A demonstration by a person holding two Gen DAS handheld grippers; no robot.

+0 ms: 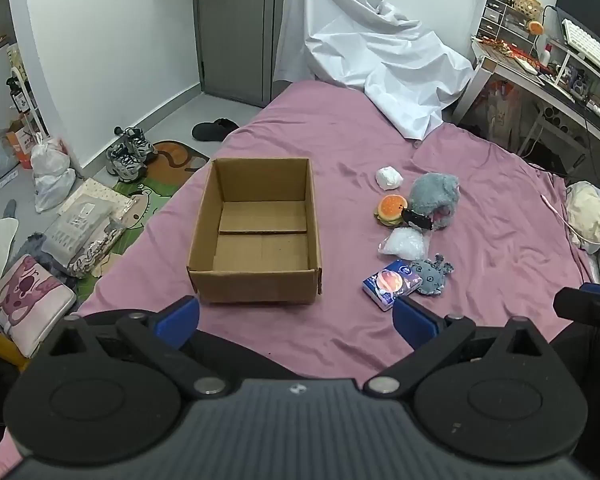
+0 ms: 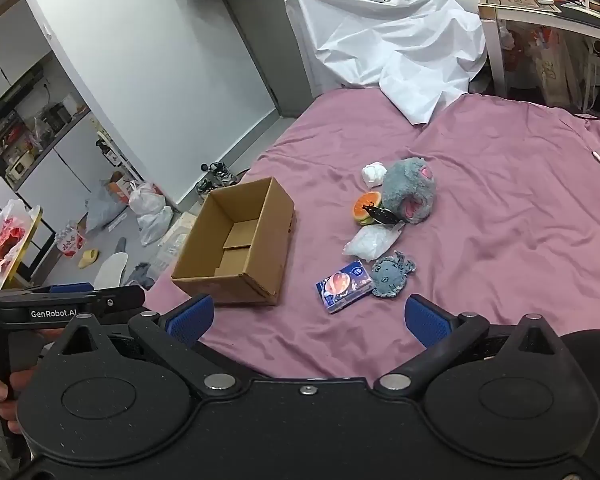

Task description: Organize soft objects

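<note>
both tongs, left (image 1: 296, 316) and right (image 2: 308, 320), are held wide open, empty, near the cardboard box (image 1: 256, 232) on the bed (image 1: 480, 208).

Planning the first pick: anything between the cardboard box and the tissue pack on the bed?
Nothing. Between the cardboard box and the tissue pack lies only bare pink bedsheet. Both wrist views show it, clearest in the right one.

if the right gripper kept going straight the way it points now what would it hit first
Probably the bare pink bedsheet just short of the blue tissue pack. The open right gripper points down at it, nothing between; depth is uncertain.
</note>
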